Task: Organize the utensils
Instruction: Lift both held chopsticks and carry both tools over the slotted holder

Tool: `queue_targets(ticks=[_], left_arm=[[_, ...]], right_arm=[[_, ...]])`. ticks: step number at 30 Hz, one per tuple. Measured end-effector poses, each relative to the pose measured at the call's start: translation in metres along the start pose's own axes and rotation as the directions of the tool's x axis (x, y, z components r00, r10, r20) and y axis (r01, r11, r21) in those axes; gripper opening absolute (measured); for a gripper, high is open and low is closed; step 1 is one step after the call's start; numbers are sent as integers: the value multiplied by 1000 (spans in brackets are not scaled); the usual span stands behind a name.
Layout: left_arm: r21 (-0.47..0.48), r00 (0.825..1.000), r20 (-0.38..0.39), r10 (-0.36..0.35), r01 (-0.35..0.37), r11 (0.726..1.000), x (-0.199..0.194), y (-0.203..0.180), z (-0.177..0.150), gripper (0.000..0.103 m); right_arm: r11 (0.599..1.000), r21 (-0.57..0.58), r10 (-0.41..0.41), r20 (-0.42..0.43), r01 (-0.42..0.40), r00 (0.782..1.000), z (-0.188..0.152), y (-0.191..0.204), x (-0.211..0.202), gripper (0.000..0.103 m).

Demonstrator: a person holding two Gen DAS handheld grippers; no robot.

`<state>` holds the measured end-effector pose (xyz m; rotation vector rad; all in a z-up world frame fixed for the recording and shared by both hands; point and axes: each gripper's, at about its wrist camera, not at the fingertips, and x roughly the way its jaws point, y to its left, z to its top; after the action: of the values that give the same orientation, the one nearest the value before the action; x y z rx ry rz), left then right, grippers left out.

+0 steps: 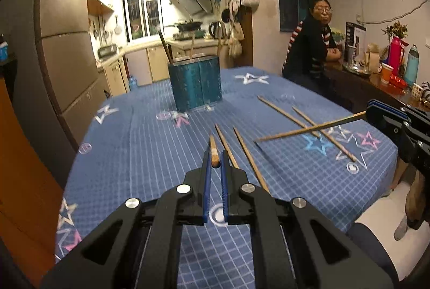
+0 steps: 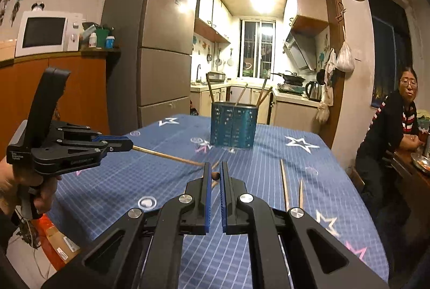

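blue star-patterned tablecloth (image 1: 150, 143), teal, perhaps perforated holder (image 1: 194, 84)

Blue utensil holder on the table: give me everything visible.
The blue perforated metal utensil holder stands upright on the blue checked tablecloth, toward the table's far end. It looks split into compartments and rests on a clear base. Several wooden chopsticks lean inside it, ends sticking above the rim. Neither gripper touches it.

At the upper left of my right view a white microwave (image 2: 45, 33) sat beside a tall fridge (image 2: 158, 47); a seated person (image 2: 389, 125) leaned at right.
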<state>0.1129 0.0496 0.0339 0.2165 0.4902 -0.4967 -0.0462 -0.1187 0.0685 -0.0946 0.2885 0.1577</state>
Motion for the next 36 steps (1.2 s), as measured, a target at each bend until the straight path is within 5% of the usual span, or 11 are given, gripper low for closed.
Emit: queue_targets(ticks=[11,28,36], left_arm=[[-14,996,82,21,-20,1000,-8,19,52,5],[-31,996,87,-10,13,999,39,40,114,5],[-33,995,97,-25,28,999,59,42,136,5]], right_arm=[[996,27,81,-15,-80,997,45,-33,31,7],[982,47,186,-114,-182,976,96,-64,108,7],[982,18,189,-94,-188,978,131,-77,127,7]])
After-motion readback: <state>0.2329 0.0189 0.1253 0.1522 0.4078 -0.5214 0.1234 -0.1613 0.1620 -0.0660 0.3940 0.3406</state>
